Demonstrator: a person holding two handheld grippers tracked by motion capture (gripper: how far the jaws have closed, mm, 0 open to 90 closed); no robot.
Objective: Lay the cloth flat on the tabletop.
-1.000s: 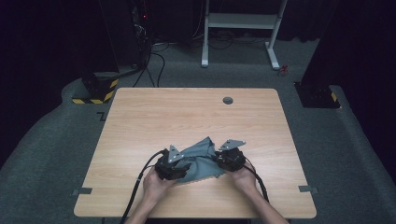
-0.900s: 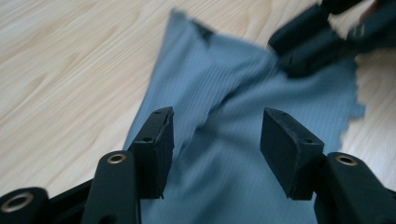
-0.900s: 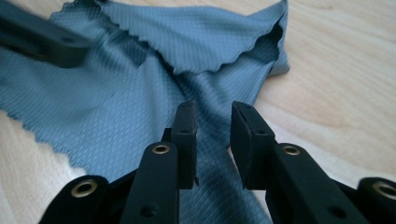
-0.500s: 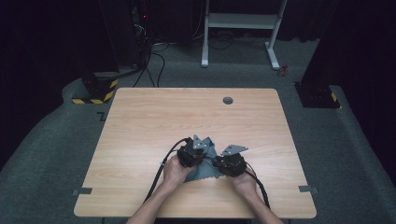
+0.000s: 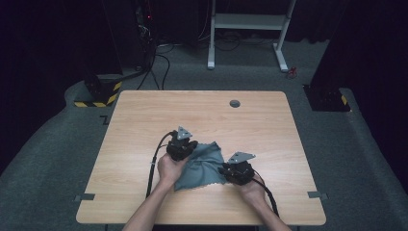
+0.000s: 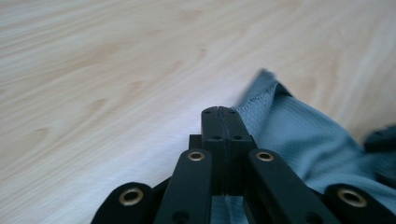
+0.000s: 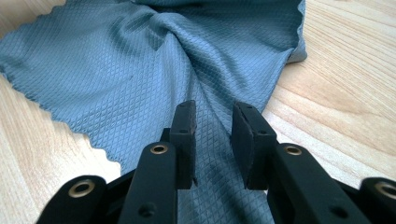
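Note:
A grey-blue waffle-textured cloth (image 5: 204,166) lies rumpled on the wooden table (image 5: 144,120) between my two hands. My left gripper (image 5: 186,151) sits at the cloth's left upper edge. In the left gripper view its jaws (image 6: 222,112) have just been closing and now meet, with the hem of the cloth (image 6: 303,140) pinched between them. My right gripper (image 5: 222,169) rests at the cloth's right side. In the right gripper view it (image 7: 213,112) stands open, jaws a little apart above the flat cloth (image 7: 140,60).
A round cable hole (image 5: 235,103) sits near the table's far edge. Beyond the table stand a white desk frame (image 5: 245,21), a black-and-yellow striped base (image 5: 98,98) and floor cables (image 5: 161,67). Bare wood surrounds the cloth.
My left gripper has shut on the cloth's left edge and carried it right and away from me, folding the cloth over. The right gripper has stayed put.

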